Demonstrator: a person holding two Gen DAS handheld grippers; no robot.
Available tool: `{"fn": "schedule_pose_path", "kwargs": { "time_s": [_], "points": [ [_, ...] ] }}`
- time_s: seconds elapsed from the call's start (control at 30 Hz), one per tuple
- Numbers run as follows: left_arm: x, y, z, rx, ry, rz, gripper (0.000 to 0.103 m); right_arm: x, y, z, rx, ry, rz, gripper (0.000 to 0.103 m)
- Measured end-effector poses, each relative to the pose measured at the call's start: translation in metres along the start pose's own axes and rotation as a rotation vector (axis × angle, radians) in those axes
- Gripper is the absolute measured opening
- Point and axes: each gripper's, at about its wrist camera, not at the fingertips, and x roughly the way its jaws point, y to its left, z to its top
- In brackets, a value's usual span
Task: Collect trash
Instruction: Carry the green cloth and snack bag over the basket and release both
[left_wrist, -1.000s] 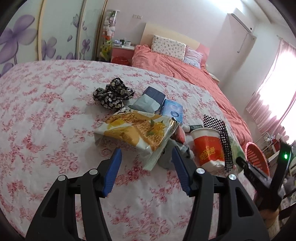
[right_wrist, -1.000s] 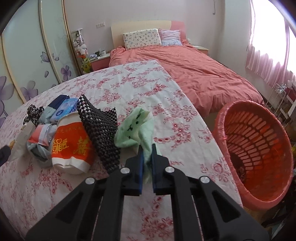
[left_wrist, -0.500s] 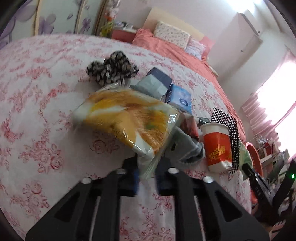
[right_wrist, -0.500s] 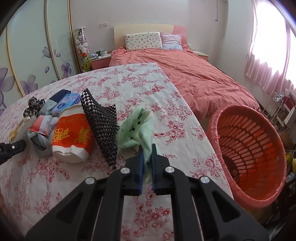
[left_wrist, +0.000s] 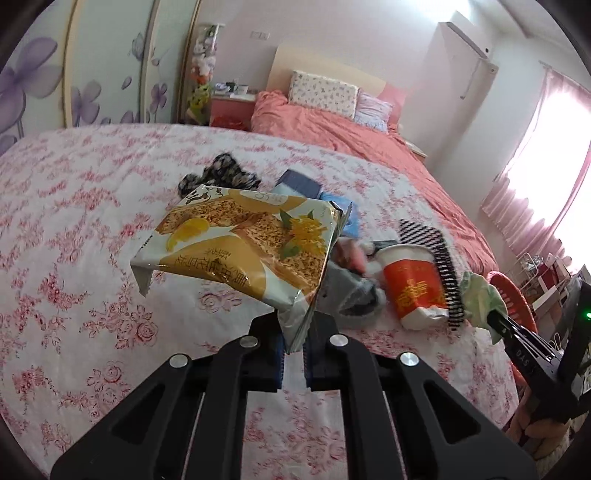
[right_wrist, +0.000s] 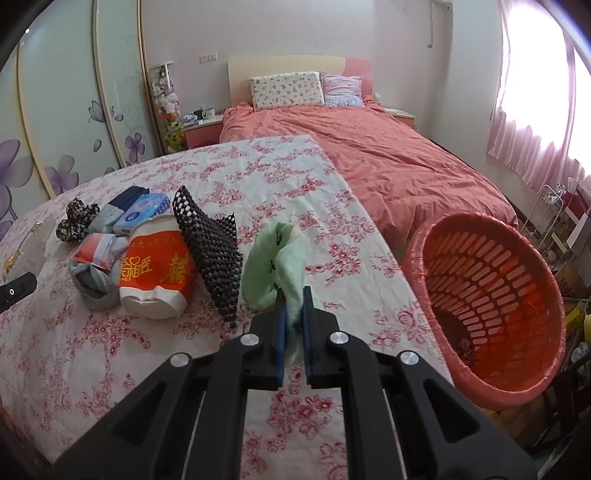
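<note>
My left gripper (left_wrist: 294, 341) is shut on the corner of a yellow snack bag (left_wrist: 243, 243) and holds it lifted above the floral tablecloth (left_wrist: 74, 295). My right gripper (right_wrist: 293, 325) is shut on a light green cloth (right_wrist: 275, 266), raised off the table; it also shows in the left wrist view (left_wrist: 480, 299). A red trash basket (right_wrist: 487, 306) stands on the floor to the right of the table. A red and white paper cup (right_wrist: 157, 275) lies on its side in the pile.
A black mesh mat (right_wrist: 212, 243), grey sock (right_wrist: 92, 284), red wrapper (right_wrist: 98, 247), blue tissue pack (right_wrist: 142, 214), dark blue pack (right_wrist: 127, 197) and a black floral cloth (right_wrist: 75, 218) lie on the table. A pink bed (right_wrist: 369, 158) stands behind.
My left gripper went from open around the snack bag to shut on its corner and lifted it. My right gripper kept its hold on the green cloth and rose a little.
</note>
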Motion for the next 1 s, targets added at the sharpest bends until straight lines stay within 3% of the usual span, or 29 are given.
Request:
{"fn": "schedule_pose_path", "kwargs": {
  "time_s": [0.43, 1.0],
  "points": [
    [-0.012, -0.061, 0.004, 0.110, -0.034, -0.068, 0.007, -0.044, -0.040, 0.001, 0.072, -0.094, 0.002, 0.008],
    [0.007, -0.155, -0.005, 0.256, -0.007, -0.225, 0.007, -0.100, -0.100, 0.003, 0.163, -0.218, -0.038, 0.008]
  ]
}}
